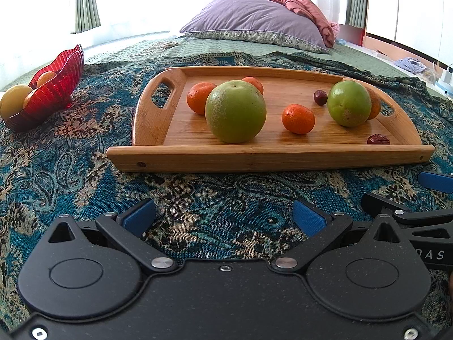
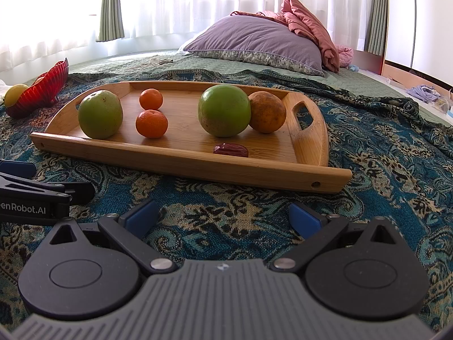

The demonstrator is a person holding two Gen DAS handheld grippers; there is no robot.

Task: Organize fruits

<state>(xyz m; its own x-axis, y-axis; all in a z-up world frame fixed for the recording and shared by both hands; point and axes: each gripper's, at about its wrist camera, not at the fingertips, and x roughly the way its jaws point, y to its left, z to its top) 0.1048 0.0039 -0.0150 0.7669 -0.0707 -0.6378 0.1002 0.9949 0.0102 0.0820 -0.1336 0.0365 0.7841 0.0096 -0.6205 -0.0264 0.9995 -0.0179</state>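
A wooden tray (image 1: 269, 158) (image 2: 181, 158) lies on the patterned cloth. It holds two green fruits (image 1: 235, 112) (image 1: 348, 103), several mandarins (image 1: 297, 119) (image 2: 151, 123), a brownish orange (image 2: 267, 112) and two dark red dates (image 1: 378, 140) (image 2: 230, 150). A red glass bowl (image 1: 55, 90) (image 2: 39, 90) with yellow and orange fruit stands far left. My left gripper (image 1: 223, 216) is open and empty over the cloth, short of the tray's front edge. My right gripper (image 2: 223, 216) is open and empty, also short of the tray.
The tray and bowl sit on a blue paisley cloth (image 1: 85, 170) spread over a bed. A purple pillow (image 1: 254, 19) and pink bedding (image 2: 311, 28) lie behind the tray. Each gripper shows at the edge of the other's view.
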